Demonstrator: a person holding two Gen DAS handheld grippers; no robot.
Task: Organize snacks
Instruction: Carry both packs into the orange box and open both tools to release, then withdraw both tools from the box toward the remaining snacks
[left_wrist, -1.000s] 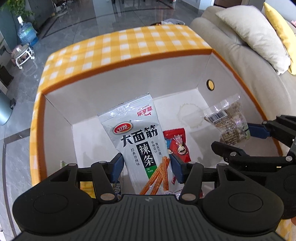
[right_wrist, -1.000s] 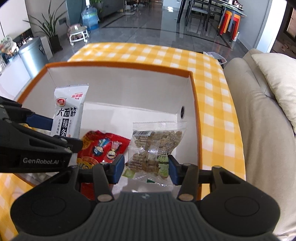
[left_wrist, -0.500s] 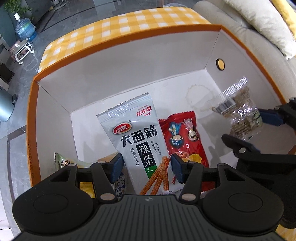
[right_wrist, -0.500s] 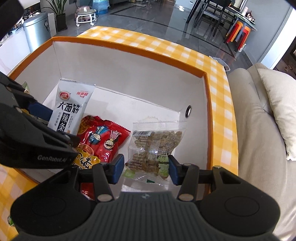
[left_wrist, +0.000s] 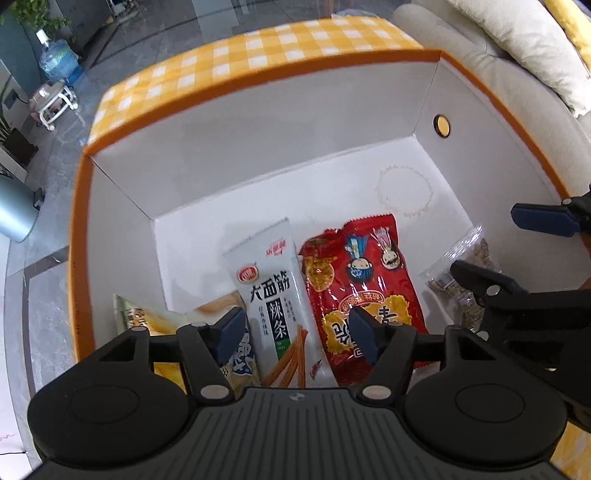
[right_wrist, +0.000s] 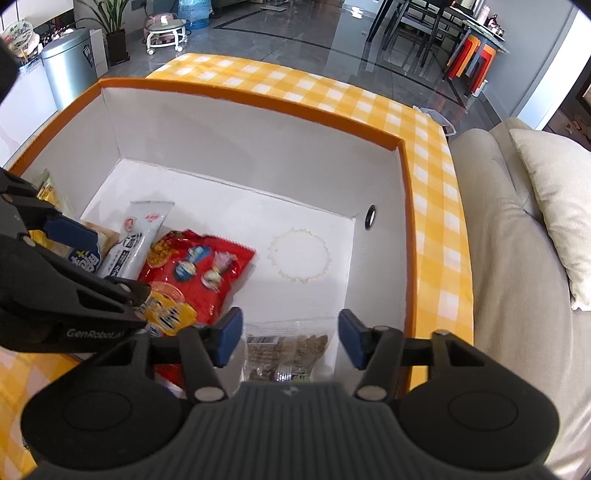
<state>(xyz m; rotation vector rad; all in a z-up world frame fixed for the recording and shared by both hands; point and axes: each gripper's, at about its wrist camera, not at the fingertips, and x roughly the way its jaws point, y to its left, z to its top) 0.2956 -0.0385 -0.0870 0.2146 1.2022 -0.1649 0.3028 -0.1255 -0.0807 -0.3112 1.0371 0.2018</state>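
Since the earlier frames, both packets have dropped lower in the white orange-rimmed cardboard box (left_wrist: 258, 147), and both pairs of jaws stand wider.

Left wrist view: left gripper (left_wrist: 297, 332), jaws wide, holding nothing. Grey-white spicy-strip packet with black lettering (left_wrist: 271, 295) lies between the fingers on the box floor, its edge overlapping the glossy red cartoon-printed snack bag (left_wrist: 365, 288) beside it. Pale yellow-green chip bag (left_wrist: 147, 314) sits at the near left wall. Clear plastic packet of brown biscuits (left_wrist: 461, 273) lies right, under the right gripper (left_wrist: 517, 251).

Right wrist view: right gripper (right_wrist: 290, 336), jaws wide, empty; the clear biscuit packet (right_wrist: 288, 350) lies below on the floor by the right wall. Red bag (right_wrist: 199, 269) and grey-white packet (right_wrist: 136, 240) lie to its left. Yellow checked tablecloth (right_wrist: 436, 206) surrounds the box.
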